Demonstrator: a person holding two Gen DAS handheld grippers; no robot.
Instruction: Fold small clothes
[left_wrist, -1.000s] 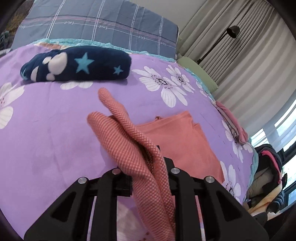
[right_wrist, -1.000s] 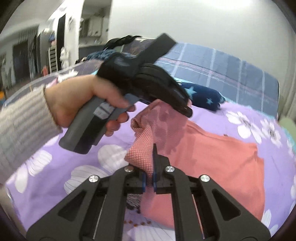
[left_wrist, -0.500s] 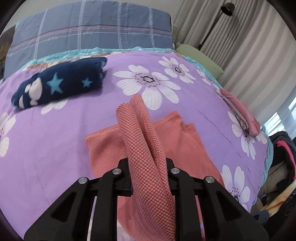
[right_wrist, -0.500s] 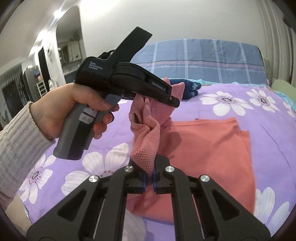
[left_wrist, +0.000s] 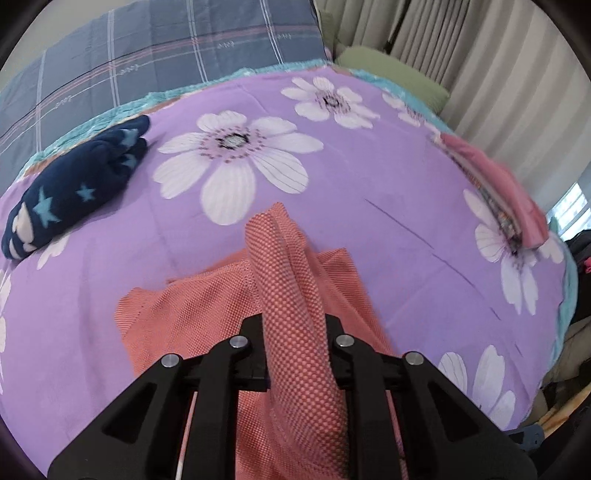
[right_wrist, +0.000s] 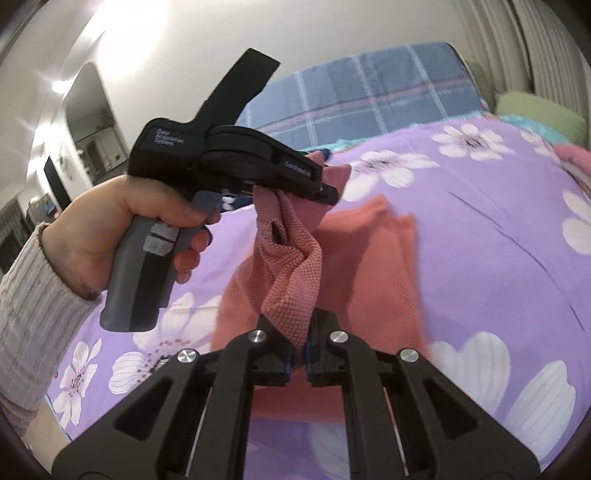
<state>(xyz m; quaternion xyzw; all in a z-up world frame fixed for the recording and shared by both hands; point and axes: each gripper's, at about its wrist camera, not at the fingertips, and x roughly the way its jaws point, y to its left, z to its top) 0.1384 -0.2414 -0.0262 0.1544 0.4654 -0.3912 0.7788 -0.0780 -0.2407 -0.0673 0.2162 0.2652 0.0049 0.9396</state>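
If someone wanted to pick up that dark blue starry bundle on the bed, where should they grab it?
Probably across the middle of the blue bundle, coming from above. It lies rolled into a thick, long lump on the purple sheet, so the tool's two fingers could straddle its narrow width there. Grabbing an end would likely let it unroll.

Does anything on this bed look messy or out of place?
Only the orange garment: one end is bunched up, lifted off the purple floral bedspread between both grippers. The navy star-print bundle and pink clothes lie tidy.
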